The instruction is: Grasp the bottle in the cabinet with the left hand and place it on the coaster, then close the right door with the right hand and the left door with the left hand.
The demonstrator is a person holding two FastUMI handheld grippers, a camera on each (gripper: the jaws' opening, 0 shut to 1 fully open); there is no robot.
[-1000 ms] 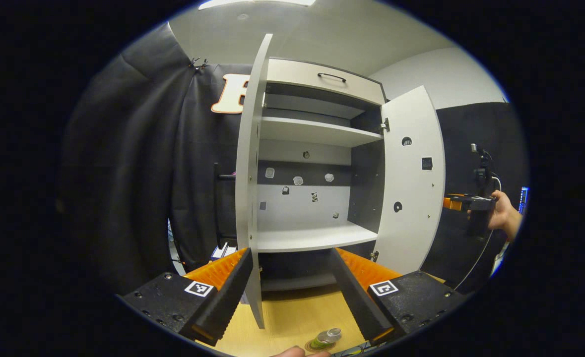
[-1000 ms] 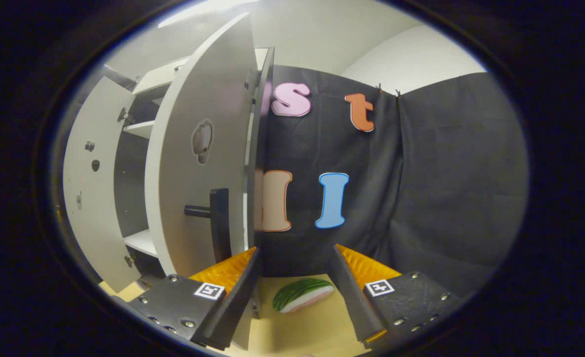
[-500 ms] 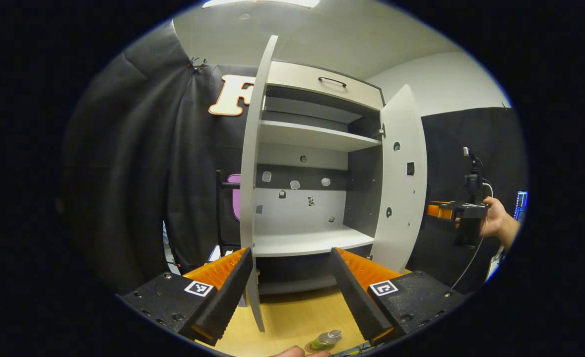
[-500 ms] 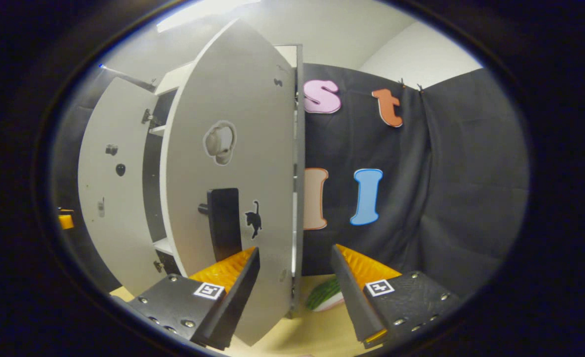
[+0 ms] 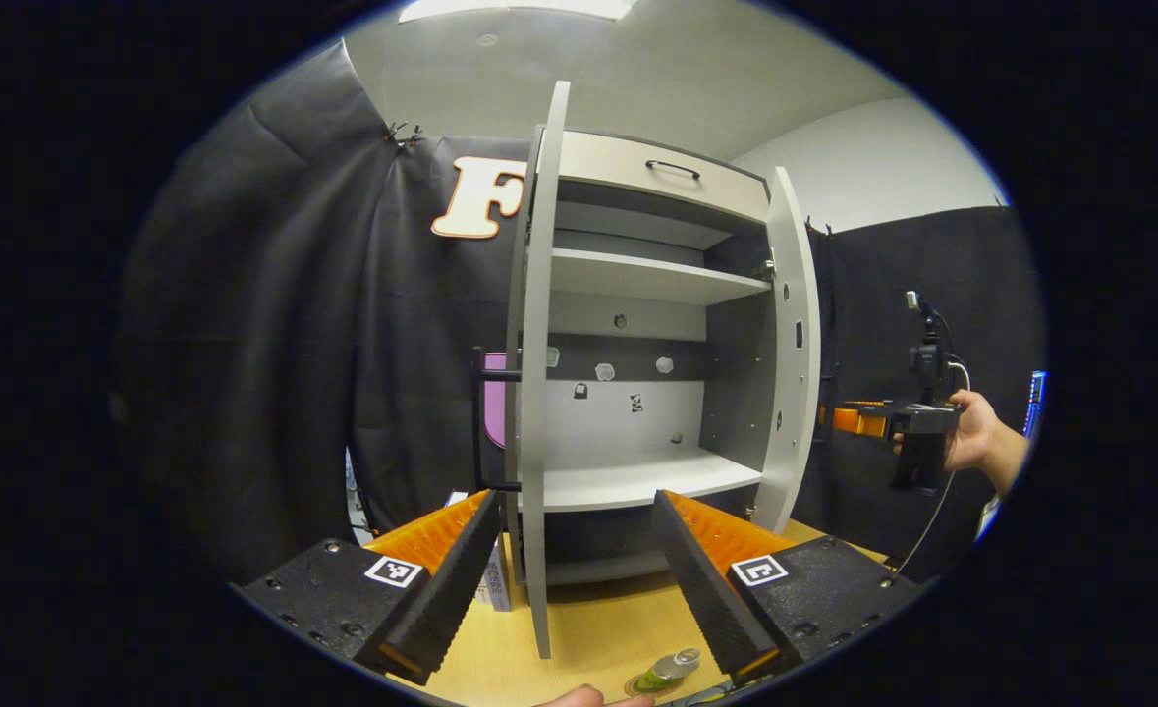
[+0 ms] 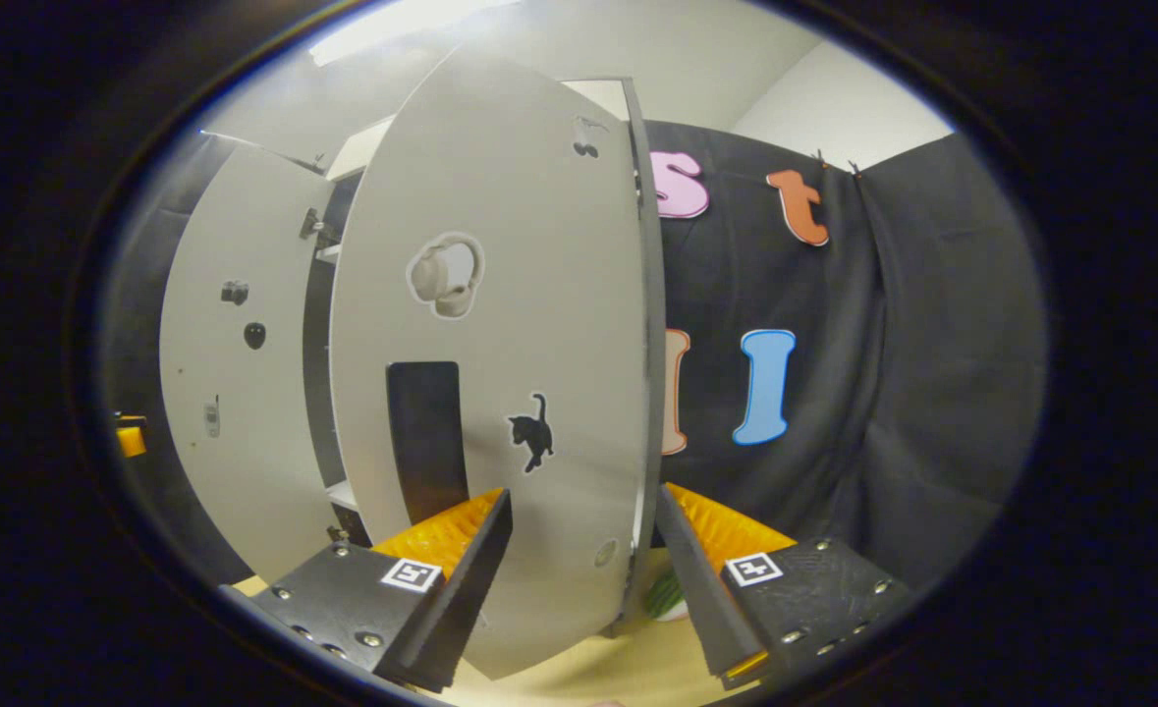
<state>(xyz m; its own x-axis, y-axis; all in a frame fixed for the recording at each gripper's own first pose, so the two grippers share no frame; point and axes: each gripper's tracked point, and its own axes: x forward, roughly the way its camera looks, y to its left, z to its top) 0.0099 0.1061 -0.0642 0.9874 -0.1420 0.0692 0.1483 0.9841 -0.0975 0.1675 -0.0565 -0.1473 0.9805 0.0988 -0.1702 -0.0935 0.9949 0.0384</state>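
In the left gripper view the small clear bottle (image 5: pixel 674 666) with green contents stands on the coaster (image 5: pixel 645 684) on the wooden table, low between my fingers. My left gripper (image 5: pixel 579 579) is open and holds nothing. The cabinet's left door (image 5: pixel 537 393) stands edge-on straight ahead. The right door (image 5: pixel 793 344) is swung partway in, with my right gripper (image 5: pixel 858 420) just behind it. In the right gripper view the right door's outer face (image 6: pixel 529 324) with its black handle (image 6: pixel 426 437) is close ahead. My right gripper (image 6: pixel 583 579) is open.
The cabinet shelves (image 5: pixel 637 476) hold nothing. A top drawer (image 5: pixel 662 172) sits above them. A green striped melon-like toy (image 6: pixel 665 594) lies on the table behind the right door. A hand (image 5: pixel 971 442) holds the right gripper. A small box (image 5: pixel 492 584) stands beside the left door.
The right door has swung well towards the cabinet, with the right gripper following behind it. The left gripper has shifted slightly; the left door stays open.
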